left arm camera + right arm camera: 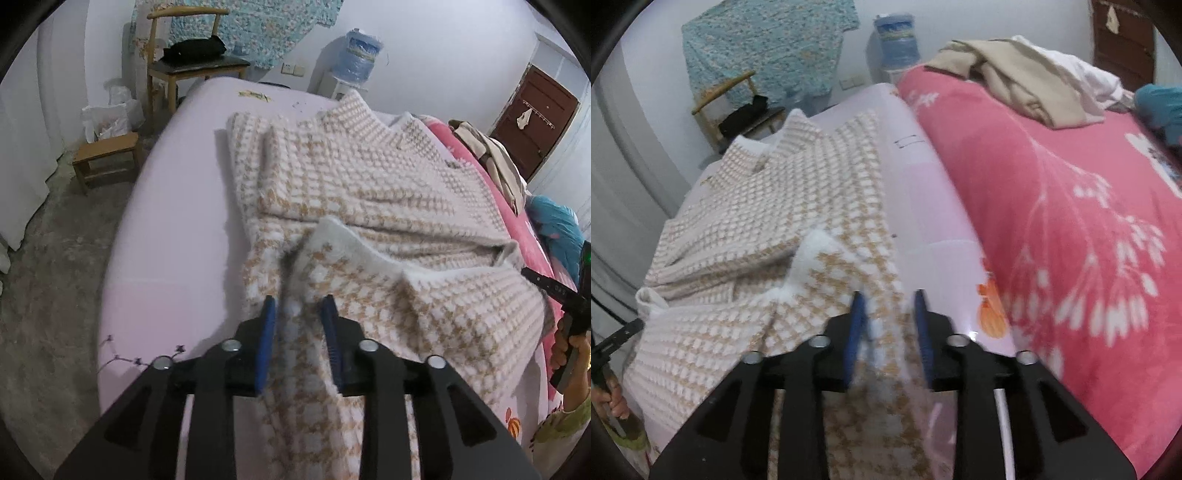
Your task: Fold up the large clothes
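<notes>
Blue pads on the left hand-held gripper [298,308] sit partly apart with the fuzzy hem of the houndstooth sweater [369,192] running between them, not pinched as far as I can tell. Same deal with the right hand-held gripper [889,304]: jaws partly spread, fabric lying in the gap, nothing clamped.

So I'd say the bottom-up fold is mid-way, hem flopped a little way over the body and let loose. Next move probably calls for re-gripping both hem corners evenly and carrying them up toward the collar, or smoothing what's there.

Sweater itself is a thick tan-and-white knit with white fleecy lining showing at the turned edge, spread on the pale lilac bed [177,206], just beside a pink floral blanket [1071,221]. Looks heavy and floppy.
</notes>
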A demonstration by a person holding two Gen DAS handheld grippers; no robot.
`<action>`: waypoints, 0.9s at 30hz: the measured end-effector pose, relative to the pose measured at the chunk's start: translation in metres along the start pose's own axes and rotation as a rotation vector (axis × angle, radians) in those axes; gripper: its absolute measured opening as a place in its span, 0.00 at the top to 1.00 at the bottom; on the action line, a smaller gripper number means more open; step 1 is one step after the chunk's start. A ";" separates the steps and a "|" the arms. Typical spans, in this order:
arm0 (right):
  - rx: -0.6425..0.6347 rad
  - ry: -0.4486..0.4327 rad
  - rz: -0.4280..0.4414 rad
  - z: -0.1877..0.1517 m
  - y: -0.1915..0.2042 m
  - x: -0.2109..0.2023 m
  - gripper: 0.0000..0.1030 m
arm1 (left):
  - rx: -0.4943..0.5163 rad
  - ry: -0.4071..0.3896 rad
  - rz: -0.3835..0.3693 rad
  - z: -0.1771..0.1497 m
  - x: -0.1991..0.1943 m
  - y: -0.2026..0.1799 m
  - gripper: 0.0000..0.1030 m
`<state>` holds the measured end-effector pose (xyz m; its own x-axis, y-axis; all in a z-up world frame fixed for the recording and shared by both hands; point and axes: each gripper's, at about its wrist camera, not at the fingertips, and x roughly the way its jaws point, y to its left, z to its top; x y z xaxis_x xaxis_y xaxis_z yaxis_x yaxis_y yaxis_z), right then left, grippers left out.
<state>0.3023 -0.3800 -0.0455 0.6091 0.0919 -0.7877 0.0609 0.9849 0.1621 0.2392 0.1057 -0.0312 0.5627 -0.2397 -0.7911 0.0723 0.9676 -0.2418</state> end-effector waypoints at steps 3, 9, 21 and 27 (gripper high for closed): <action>0.009 -0.027 -0.006 -0.002 -0.001 -0.022 0.61 | 0.019 -0.053 0.005 -0.002 -0.028 -0.002 0.64; 0.072 -0.075 0.108 -0.032 -0.007 -0.083 0.38 | 0.055 -0.029 -0.214 -0.040 -0.079 -0.016 0.56; 0.337 0.107 0.227 -0.109 -0.028 -0.058 0.36 | -0.317 0.140 -0.431 -0.118 -0.041 0.007 0.55; 0.435 0.057 0.295 -0.099 -0.038 -0.044 0.36 | -0.537 0.080 -0.534 -0.122 -0.030 0.035 0.52</action>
<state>0.1949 -0.4070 -0.0760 0.6064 0.3757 -0.7008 0.2236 0.7652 0.6037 0.1241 0.1372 -0.0848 0.5011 -0.6896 -0.5228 -0.1034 0.5521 -0.8273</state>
